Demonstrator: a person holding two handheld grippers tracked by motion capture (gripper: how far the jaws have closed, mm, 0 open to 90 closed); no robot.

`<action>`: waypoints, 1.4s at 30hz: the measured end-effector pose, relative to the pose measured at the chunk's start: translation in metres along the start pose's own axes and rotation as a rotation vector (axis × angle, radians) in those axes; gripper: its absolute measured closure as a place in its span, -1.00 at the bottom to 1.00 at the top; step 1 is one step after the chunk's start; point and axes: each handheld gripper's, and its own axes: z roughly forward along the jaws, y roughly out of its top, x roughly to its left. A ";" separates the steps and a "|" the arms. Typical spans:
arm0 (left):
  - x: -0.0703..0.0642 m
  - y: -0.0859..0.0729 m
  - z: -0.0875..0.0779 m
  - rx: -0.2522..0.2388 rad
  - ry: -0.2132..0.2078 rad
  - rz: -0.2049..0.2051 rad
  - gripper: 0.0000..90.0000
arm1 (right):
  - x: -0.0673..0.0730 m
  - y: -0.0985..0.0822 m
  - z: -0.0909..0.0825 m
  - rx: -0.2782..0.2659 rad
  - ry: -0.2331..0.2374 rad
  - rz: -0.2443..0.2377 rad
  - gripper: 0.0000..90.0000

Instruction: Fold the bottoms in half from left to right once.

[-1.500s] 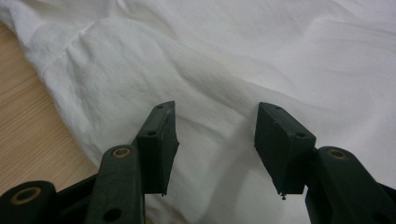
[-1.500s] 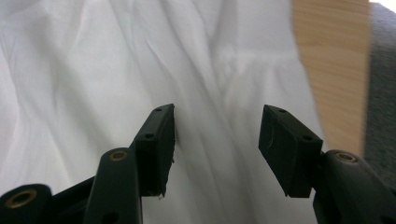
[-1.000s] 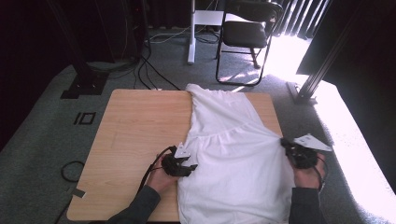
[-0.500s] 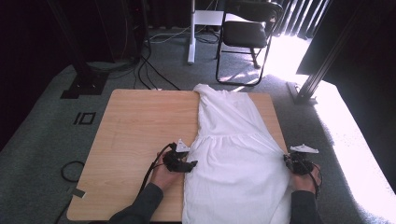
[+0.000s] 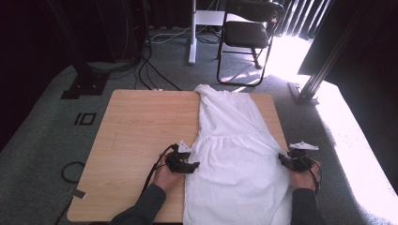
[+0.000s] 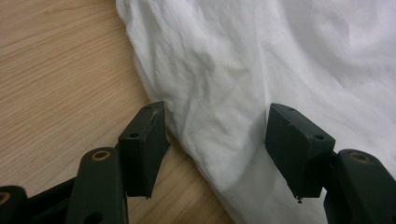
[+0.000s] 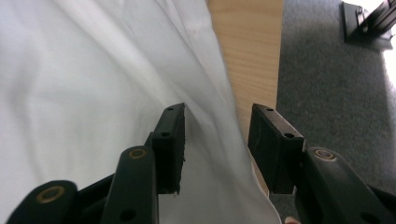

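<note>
Left tongs (image 6: pixel 212 140) spread wide, jaws astride the left hem edge of the white dress (image 5: pixel 234 159), one jaw over bare wood, the other over cloth, pads not pressing; low at the desk (image 5: pixel 136 131), just beside the garment's near left side. Right tongs (image 7: pixel 215 140) half spread, jaws having just been opening, the right edge of the dress lying between them but no longer pinched; inner jaw over cloth, outer jaw over the desk's right rim, carpet just past it.

Outward from both tongs: dress laid flat and lengthwise, skirt broad between the two tongs, gathered waist beyond them, narrow bodice reaching to the far edge. Some soft wrinkles near the left tongs, otherwise fairly smooth. Near hem hanging over the front edge between the person's sleeves, as far as visible.

Judged stage: spreading and laying down seemingly done, both sides released or nearly so. Left, probably: smoothing the remaining creases, then any folding, none of it begun by the look of the cloth. Bare desk off to the left of the left tongs, free for a fold.
</note>
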 end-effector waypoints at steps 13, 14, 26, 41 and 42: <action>0.013 -0.014 -0.024 0.027 0.022 0.042 0.98 | 0.010 -0.005 -0.001 0.002 0.048 0.075 0.95; 0.018 -0.018 -0.030 0.023 0.030 0.026 0.98 | 0.014 -0.006 -0.002 0.000 0.059 0.075 0.95; 0.032 -0.056 -0.080 -0.003 0.122 -0.021 0.98 | 0.068 -0.020 -0.017 -0.012 0.133 0.023 0.95; -0.007 -0.100 -0.102 0.034 -0.011 0.025 0.97 | 0.082 -0.075 -0.068 -0.001 0.132 0.095 0.95; -0.009 -0.101 -0.103 0.028 -0.015 0.031 0.96 | 0.081 -0.079 -0.071 0.003 0.124 0.098 0.95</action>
